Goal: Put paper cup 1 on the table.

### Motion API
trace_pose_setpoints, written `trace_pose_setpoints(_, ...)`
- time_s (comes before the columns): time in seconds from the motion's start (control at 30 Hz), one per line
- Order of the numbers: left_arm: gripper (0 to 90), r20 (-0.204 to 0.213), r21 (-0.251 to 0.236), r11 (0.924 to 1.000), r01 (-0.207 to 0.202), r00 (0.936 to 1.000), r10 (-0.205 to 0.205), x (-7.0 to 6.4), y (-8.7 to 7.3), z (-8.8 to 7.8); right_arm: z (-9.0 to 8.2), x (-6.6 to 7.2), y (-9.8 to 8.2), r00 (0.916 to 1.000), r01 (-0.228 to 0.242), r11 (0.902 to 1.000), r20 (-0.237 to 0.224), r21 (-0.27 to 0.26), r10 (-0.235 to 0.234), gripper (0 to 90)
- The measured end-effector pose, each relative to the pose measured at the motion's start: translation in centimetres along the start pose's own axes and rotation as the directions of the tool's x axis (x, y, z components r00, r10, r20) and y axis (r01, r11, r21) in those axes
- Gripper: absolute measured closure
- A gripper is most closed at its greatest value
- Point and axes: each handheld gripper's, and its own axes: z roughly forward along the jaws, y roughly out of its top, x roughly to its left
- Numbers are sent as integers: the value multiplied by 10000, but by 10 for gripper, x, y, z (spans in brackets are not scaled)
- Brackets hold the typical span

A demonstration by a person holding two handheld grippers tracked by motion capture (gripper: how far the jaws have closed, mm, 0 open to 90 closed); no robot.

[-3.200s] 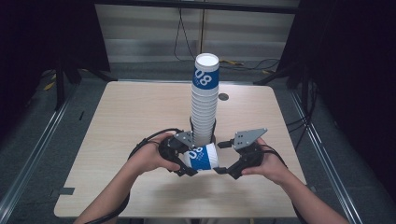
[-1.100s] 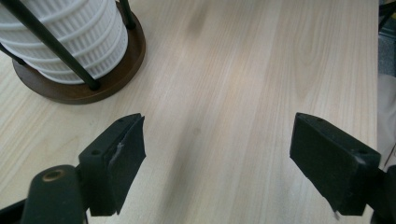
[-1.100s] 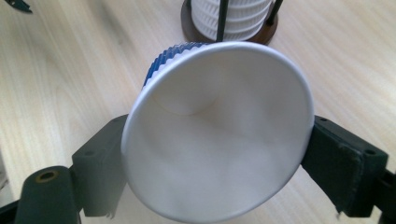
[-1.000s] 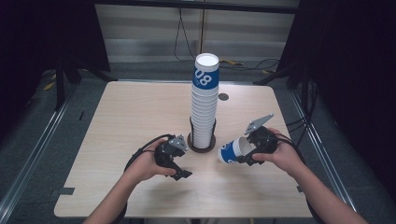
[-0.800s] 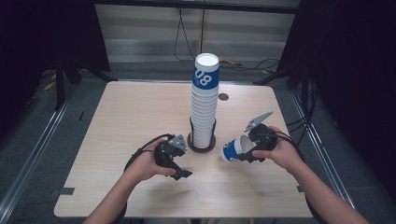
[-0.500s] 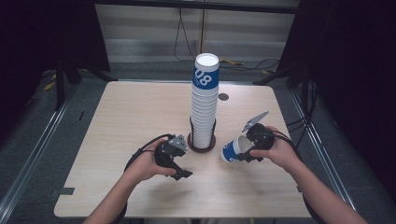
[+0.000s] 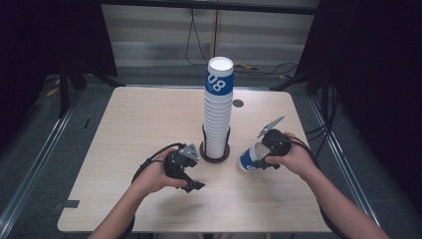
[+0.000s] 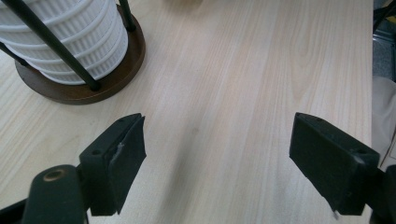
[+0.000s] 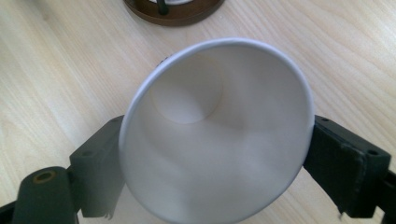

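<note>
"08" cup tipped further upright

black grippers, blocky jaws, trailing black cables

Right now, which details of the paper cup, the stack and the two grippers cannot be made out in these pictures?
- Paper cup, right gripper view: its outer print faces away; its own wall hides it.
- Right gripper, high view: the jaws are hidden behind the cup and the hand.
- Cup stack, left gripper view: cut off by the top edge.
- Cup stack print, high view: partly turned away, not fully readable.
- Left gripper: nothing between the jaws.
</note>
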Motion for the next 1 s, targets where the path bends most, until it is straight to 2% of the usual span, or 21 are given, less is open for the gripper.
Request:
trace_pose_setpoints(0.07, 183, -10, 23, 10000, 58, 10000, -58, 0, -1, -1, 2, 0, 1, 10000, 93, 9999, -34, -122, -93, 131)
trace_pose_setpoints(0.13, 183, -8, 43, 10000, 29, 10000, -29, 1, -1, -1, 2, -1, 3, 9999, -78, 10000, -89, -59, 78, 131)
trace_pose_setpoints(0.2, 184, -16, 17, 10000, 48, 10000, -48, 1, -1, -1, 4, -2, 4, 10000, 80, 9998, 16, -166, -80, 130)
trace_pose_setpoints(0.27, 184, -7, 40, 10000, 27, 10000, -27, 0, -1, -1, 5, -2, 6, 9999, 51, 9996, 128, -279, -47, 127)
trace_pose_setpoints(0.3, 184, -10, 29, 10000, 35, 10000, -35, 1, -1, -1, 6, -2, 6, 9997, 205, 9989, 115, -412, -201, 126)
trace_pose_setpoints(0.4, 184, -20, 45, 10000, 21, 10000, -21, 1, 0, -2, 9, -1, 8, 9995, 195, 9987, 237, -466, -184, 120)
trace_pose_setpoints(0.6, 185, 47, 78, 9999, 92, 9999, -93, 0, -2, -1, 14, -1, 12, 9992, 292, 9957, 289, -874, -268, 118)
trace_pose_setpoints(0.63, 185, 57, 94, 10000, 9, 10000, -9, 1, -2, -1, 15, -1, 12, 9991, 339, 9949, 300, -951, -312, 118)
trace_pose_setpoints(0.7, 185, 35, 63, 9999, 110, 9999, -110, 1, -4, 0, 17, 0, 12, 9985, 446, 9936, 372, -1033, -410, 117)
trace_pose_setpoints(1.0, 186, 44, 112, 9997, 210, 9998, -210, 2, -8, 1, 24, 0, 13, 9985, 411, 9885, 414, -1455, -354, 116)
